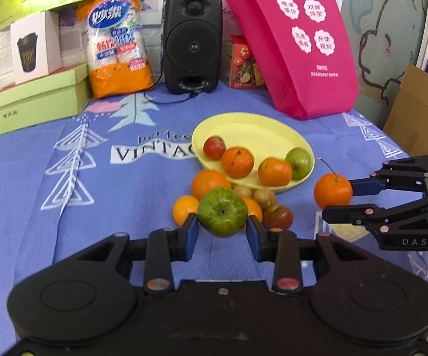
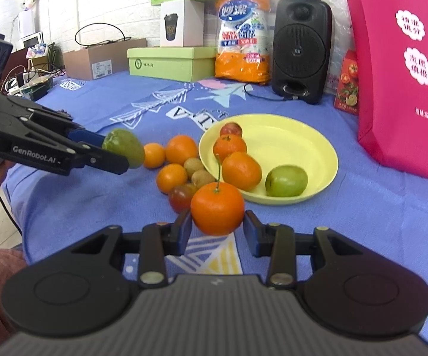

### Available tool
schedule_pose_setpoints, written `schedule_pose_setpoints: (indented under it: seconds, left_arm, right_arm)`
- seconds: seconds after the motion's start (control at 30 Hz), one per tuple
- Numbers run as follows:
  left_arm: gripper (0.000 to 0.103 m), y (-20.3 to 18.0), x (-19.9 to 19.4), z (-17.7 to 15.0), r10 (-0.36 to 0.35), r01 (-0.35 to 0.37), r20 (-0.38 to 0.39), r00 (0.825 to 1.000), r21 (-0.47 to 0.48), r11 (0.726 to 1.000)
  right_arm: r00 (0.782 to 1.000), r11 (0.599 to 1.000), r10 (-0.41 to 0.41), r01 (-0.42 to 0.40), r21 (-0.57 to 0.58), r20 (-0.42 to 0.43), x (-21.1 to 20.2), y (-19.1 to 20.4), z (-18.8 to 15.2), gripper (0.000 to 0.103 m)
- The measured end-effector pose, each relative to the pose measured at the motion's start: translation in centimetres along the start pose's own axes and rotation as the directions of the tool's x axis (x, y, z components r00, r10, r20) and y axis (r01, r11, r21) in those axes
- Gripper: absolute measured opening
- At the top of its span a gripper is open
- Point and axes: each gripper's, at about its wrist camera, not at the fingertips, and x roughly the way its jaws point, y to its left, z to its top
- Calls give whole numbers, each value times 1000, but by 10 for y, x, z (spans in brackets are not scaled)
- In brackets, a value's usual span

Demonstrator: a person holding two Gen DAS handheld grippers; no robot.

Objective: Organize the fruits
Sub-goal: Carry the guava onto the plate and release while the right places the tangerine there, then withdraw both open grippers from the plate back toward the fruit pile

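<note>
My left gripper [image 1: 222,227] is shut on a green apple [image 1: 222,211] and holds it above the fruit pile; it also shows in the right wrist view [image 2: 125,151]. My right gripper [image 2: 217,227] is shut on a stemmed orange [image 2: 217,207], just right of the pile; the orange shows in the left wrist view [image 1: 332,190]. A yellow plate [image 1: 255,130] holds a red apple [image 1: 214,147], two oranges [image 1: 237,162] and a green apple [image 1: 299,162]. Loose oranges [image 1: 208,181], brown kiwis [image 1: 264,197] and a dark tomato [image 1: 278,216] lie in front of the plate.
At the back of the blue tablecloth stand a black speaker [image 1: 192,41], a pink bag [image 1: 297,41], an orange cup pack [image 1: 116,41], a green box [image 1: 33,103] and a white box [image 1: 34,47]. A cardboard box [image 1: 421,112] is at right.
</note>
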Motion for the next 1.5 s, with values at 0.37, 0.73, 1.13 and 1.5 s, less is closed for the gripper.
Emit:
schedule_pose_setpoints:
  seconds: [0.37, 0.73, 1.13, 1.5]
  left_arm:
    - [34, -8, 40, 55, -35, 32, 44, 998, 63, 997]
    - [35, -24, 120, 101, -34, 34, -1, 999, 126, 991]
    - [35, -16, 166, 102, -27, 34, -69, 997, 99, 994]
    - [38, 10, 115, 95, -6, 6, -4, 1000, 33, 999]
  right_arm:
    - [997, 999, -48, 48, 2, 65, 4, -25, 34, 37]
    - [996, 997, -73, 72, 21, 51, 43, -50, 62, 37]
    - [995, 992, -87, 90, 88, -38, 89, -72, 61, 37]
    - [995, 989, -104, 104, 102, -13, 77, -71, 56, 47]
